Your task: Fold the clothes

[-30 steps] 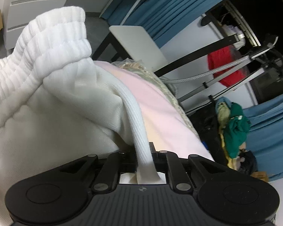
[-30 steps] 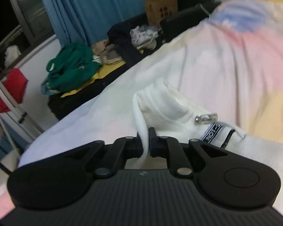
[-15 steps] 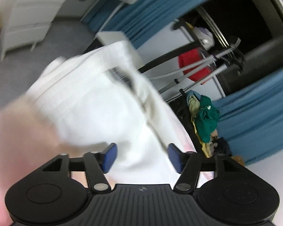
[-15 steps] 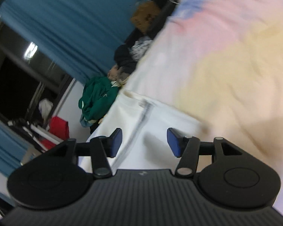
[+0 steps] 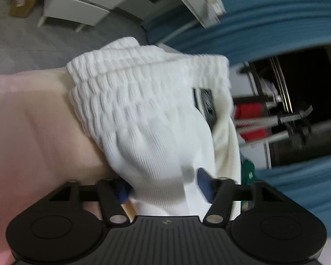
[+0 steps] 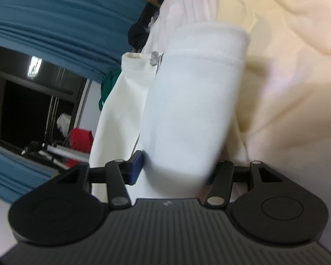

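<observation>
In the left wrist view, a white garment [image 5: 152,119] fills the centre of the frame, lying on a pale pink bedspread [image 5: 31,128] that occupies the left side. Its thick ribbed waistband is seen across the upper middle, and a dark label is visible at centre right. The cloth is judged to be soft, light and limp, with no stiffness of its own; the gathered waistband and the hemmed edges are judged the firmest places to be taken hold of, since a pinch on the smooth knit alone would likely let layers slide. The left hand-held gripper [image 5: 163,190] is seen at the lower middle with its blue-padded fingers spread wide; the fabric bulges between them and touches the left pad, but nothing is pinched.

In the right wrist view, the same white garment [image 6: 187,101] is seen as a folded, rounded bundle running from the upper centre down to the lower centre, resting on a cream and pink bedspread [image 6: 293,70] at the right. A small metal drawstring tip is visible at the upper middle. The right hand-held gripper [image 6: 176,172] is held spread as well, with the bundle lying between its fingers; the right pad is hidden by cloth, and no clamping is shown.
</observation>
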{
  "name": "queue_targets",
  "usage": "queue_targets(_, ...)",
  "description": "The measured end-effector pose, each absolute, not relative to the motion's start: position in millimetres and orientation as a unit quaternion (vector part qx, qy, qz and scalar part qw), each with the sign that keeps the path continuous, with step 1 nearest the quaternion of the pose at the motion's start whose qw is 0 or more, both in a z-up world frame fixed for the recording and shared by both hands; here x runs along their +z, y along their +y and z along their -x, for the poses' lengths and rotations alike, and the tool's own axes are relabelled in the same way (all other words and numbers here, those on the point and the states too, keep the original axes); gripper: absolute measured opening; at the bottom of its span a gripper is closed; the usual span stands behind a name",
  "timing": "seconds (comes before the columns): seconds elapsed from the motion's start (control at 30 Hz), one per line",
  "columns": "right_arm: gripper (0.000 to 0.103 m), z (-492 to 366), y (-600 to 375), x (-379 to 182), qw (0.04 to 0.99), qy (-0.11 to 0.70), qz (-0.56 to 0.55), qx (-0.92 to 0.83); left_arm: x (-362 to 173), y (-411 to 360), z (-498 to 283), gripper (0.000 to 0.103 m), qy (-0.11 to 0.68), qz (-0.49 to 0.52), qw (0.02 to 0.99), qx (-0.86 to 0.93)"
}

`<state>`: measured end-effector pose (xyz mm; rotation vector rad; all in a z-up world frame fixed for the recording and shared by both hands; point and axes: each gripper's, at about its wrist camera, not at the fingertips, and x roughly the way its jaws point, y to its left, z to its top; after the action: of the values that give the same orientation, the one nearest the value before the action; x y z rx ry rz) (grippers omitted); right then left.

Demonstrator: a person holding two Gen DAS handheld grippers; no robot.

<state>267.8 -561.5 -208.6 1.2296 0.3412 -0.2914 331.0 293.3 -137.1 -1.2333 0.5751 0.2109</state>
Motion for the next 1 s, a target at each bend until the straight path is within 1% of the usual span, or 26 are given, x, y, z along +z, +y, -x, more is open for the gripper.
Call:
queue_targets(0.03,0.049,-270,-560,-207,0.796,0.148,-0.569,-0.143,-135,294,-332,0.042,0.265,0.566,0.774,0.102)
queue_targets(0.07,0.045,-272,-560,-206,0.799,0.142,-0.564,-0.150,-134,294,-334,0.029,0.265,0.562,0.776,0.106)
queue_targets(0.1,0.033,-271,-559,-203,0.802,0.139,-0.560,-0.156,-132,295,-335,0.025,0.266,0.558,0.778,0.110)
queue_targets(0.13,0.026,-271,-557,-199,0.805,0.137,-0.555,-0.162,-127,296,-334,0.018,0.266,0.553,0.782,0.110)
queue_targets(0.23,0.016,-262,-555,-183,0.808,0.127,-0.551,-0.165,-105,296,-325,0.009,0.258,0.537,0.796,0.108)
queue_targets(0.33,0.015,-247,-554,-167,0.808,0.120,-0.554,-0.159,-80,296,-315,0.008,0.255,0.520,0.810,0.095)
queue_targets(0.43,0.015,-227,-554,-153,0.807,0.130,-0.554,-0.156,-60,303,-291,0.008,0.251,0.514,0.815,0.088)
queue_targets(0.57,0.014,-187,-549,-150,0.789,0.148,-0.573,-0.162,-34,323,-243,0.008,0.256,0.510,0.817,0.081)
queue_targets(0.67,0.014,-155,-538,-153,0.781,0.156,-0.582,-0.165,-24,342,-199,0.008,0.267,0.507,0.815,0.081)
queue_targets(0.73,0.014,-134,-529,-158,0.772,0.161,-0.592,-0.165,-21,357,-170,0.008,0.278,0.513,0.808,0.083)
queue_targets(0.87,0.014,-106,-517,-167,0.762,0.179,-0.600,-0.167,-24,379,-126,0.008,0.299,0.489,0.815,0.087)
queue_targets(1.0,0.014,-101,-521,-175,0.758,0.206,-0.595,-0.172,-45,383,-109,0.009,0.320,0.471,0.817,0.089)
